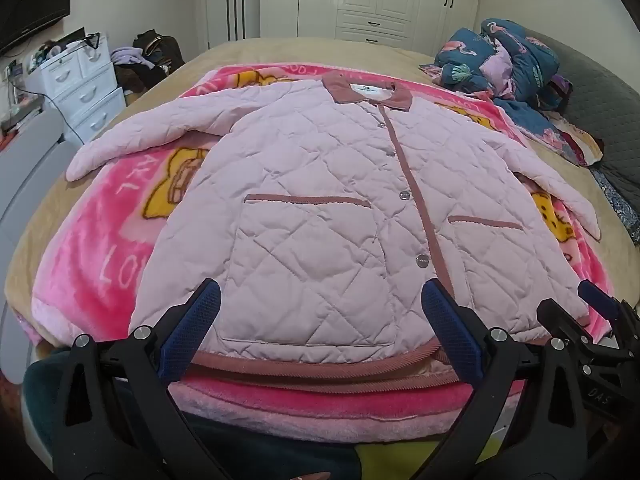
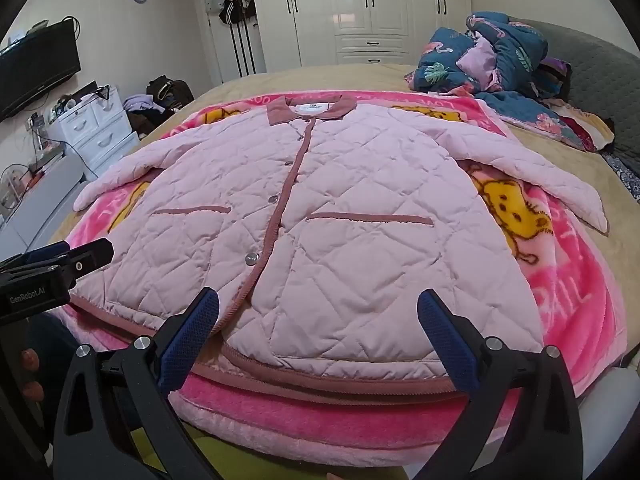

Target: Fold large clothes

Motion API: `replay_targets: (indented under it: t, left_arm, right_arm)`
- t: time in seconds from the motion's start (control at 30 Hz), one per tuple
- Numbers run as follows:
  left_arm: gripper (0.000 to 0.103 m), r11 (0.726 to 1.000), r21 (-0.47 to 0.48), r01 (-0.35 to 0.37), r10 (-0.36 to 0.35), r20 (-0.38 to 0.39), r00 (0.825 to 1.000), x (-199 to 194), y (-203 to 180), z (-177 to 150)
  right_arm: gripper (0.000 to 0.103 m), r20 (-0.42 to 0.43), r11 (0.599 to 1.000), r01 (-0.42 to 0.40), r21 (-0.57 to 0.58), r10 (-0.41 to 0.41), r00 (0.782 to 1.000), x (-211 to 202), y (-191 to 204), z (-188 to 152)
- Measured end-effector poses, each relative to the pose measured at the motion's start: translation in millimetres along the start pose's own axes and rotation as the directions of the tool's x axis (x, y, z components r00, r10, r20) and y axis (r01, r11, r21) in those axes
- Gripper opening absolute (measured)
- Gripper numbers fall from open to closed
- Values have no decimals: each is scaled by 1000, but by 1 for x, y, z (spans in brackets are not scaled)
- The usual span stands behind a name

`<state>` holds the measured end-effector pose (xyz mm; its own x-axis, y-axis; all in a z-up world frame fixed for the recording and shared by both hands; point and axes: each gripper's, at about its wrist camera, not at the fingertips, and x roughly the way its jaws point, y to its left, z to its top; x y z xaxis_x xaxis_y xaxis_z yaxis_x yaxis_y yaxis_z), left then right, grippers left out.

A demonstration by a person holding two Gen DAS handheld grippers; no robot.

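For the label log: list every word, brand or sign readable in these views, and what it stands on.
"GenRobot.AI": on the left gripper body, right wrist view.
"DAS": on the right gripper body, left wrist view.
"LO": pale letters, partly covered, on the pink blanket.
"AIL": reversed letters on the blanket, right wrist view.
Collar label of the quilted jacket: too small to read.

Left claw (image 1: 320, 308): tilted downward, jaws spread wide, nothing between the blue pads (image 1: 192, 332).
Right claw (image 2: 320, 310): tilted downward likewise, jaws spread wide, nothing gripped.
Placement: side by side, left claw visible at the right view's left edge.
Fingertips (image 2: 30, 374): seen beneath the left claw.
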<state>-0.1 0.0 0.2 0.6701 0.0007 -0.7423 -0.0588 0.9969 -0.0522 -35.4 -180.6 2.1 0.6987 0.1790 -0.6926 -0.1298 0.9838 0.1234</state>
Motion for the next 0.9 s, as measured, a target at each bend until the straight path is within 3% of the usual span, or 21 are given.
replay_targets:
  t: [0.9]
  left_arm:
    - [94, 1000, 5, -9, 9, 0, 1000, 0, 0, 0]
  right_arm:
    - [99, -2, 1000, -1, 0, 1, 1000, 0, 0, -1]
